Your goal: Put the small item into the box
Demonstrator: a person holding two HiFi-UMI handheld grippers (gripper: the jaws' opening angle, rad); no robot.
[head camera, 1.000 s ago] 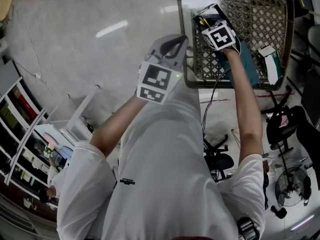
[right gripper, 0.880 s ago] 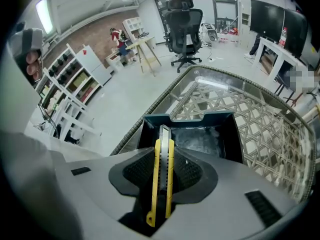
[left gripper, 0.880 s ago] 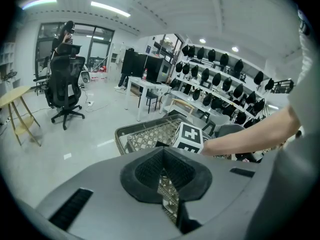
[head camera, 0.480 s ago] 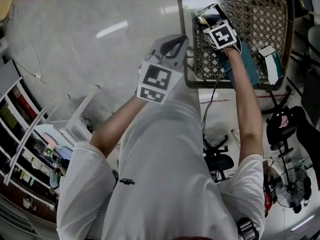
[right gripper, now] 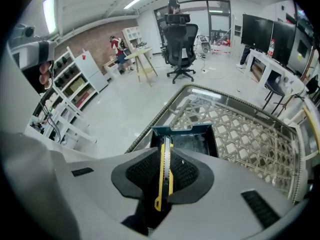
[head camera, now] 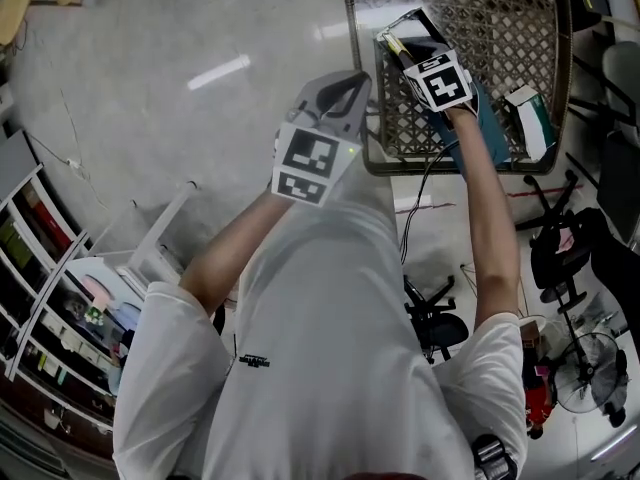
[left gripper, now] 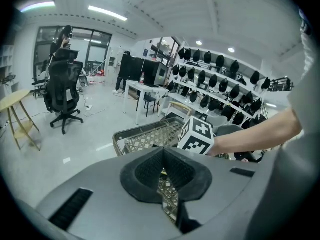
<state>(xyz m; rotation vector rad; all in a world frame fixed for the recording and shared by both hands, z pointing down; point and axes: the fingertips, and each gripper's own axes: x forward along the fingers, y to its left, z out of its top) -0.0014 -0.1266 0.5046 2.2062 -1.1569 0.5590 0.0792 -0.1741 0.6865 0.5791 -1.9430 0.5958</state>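
count: 2 grippers, 1 utility knife, 1 teal box, 1 wire basket.
r gripper [right gripper: 163, 151]: jaws clamped on yellow utility knife [right gripper: 163, 176], knife pointing fwd, above the open teal box [right gripper: 182, 130]; knife not in box.
teal box: inside wire basket [right gripper: 240, 134], at its left side.
l gripper [left gripper: 163, 159]: jaws together, nothing held; just outside basket rim.
arms: r stretched fwd over basket; l bent, nearer body.

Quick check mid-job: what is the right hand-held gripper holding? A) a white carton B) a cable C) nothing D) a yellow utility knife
D: in the right gripper view, the right hand-held gripper is shut on the yellow utility knife, which points toward the open box.
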